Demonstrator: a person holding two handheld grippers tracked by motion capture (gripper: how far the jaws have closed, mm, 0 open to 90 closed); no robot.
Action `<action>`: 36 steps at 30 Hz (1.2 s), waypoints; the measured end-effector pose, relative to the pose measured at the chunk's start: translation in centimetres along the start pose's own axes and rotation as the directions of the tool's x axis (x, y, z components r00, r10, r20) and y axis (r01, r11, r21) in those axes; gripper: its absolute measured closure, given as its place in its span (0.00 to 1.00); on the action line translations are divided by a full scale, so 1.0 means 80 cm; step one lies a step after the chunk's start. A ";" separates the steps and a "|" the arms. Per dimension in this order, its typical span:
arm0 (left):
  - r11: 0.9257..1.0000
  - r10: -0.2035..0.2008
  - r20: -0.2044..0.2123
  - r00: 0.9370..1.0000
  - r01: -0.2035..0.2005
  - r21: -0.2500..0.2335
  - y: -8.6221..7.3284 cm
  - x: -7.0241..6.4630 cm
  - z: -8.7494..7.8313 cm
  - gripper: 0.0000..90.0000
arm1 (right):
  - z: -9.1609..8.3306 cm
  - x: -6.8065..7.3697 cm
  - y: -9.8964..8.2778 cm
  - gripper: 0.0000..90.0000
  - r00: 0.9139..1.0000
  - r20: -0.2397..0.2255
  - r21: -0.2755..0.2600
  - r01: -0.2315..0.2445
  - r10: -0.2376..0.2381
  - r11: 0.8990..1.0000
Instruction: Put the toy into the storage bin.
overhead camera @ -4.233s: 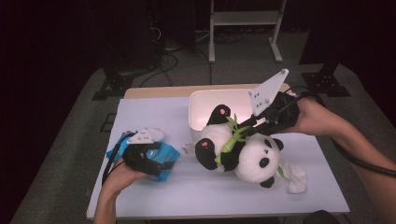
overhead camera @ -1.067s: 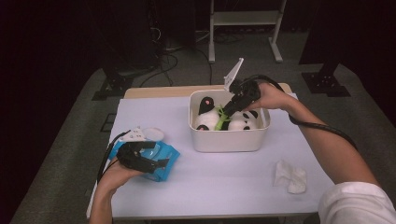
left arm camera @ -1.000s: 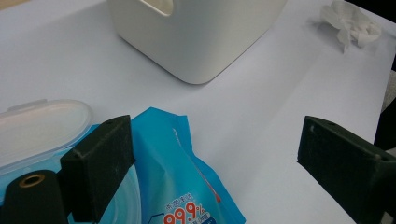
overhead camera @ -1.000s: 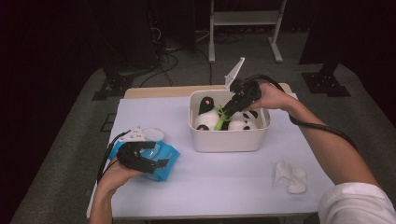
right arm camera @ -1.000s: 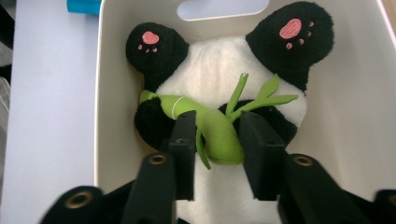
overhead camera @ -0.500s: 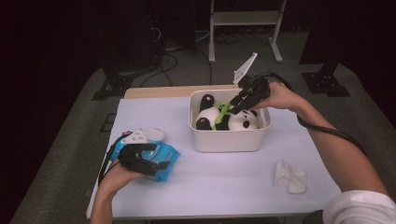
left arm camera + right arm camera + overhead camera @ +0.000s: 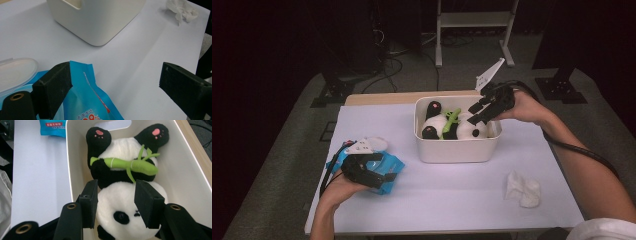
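- Now, at the far left of the white rectangular plastic bin, the left gripper rests over the glossy blue crinkly wet-wipe packet; its jaws gape wide, one pad touching the packet, nothing clamped, much as four seconds ago.
- Inside the bin lies the fluffy black-and-white plush panda on its back, pink felt paws up, a soft green bamboo sprig across its belly; earlier it lay on the pale surface beside the bin, so the stowing looks done.
- Over the bin's right rim, the right gripper has just been opening its jaws; about half open, they straddle the panda's head without pressing.
- Right of the bin sits a crumpled white tissue.
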State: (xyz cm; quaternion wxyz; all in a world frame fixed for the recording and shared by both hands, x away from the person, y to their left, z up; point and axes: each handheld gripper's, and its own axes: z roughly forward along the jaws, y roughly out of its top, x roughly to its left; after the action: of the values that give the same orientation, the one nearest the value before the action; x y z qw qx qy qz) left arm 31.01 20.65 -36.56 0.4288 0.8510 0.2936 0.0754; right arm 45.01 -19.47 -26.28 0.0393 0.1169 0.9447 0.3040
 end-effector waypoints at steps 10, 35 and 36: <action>1.000 0.000 -0.001 1.000 0.000 0.002 -0.001 0.001 0.001 0.11 | -0.009 0.001 -0.021 0.55 0.999 0.018 -0.023 -0.030 0.030 0.999; 1.000 -0.005 0.005 1.000 0.005 0.007 -0.002 0.002 0.004 0.11 | -0.018 0.010 -0.063 0.50 0.995 0.035 -0.058 -0.092 0.094 0.994; 1.000 -0.007 0.005 1.000 0.007 0.006 -0.003 0.002 0.004 0.11 | -0.018 0.011 -0.065 0.50 0.995 0.036 -0.062 -0.091 0.093 0.994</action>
State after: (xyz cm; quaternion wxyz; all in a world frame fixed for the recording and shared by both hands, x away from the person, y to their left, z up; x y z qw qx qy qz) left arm 31.20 20.61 -36.96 0.4271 0.8516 0.2956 0.0709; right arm 42.95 -24.18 -28.14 0.0470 0.1649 0.9278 0.3314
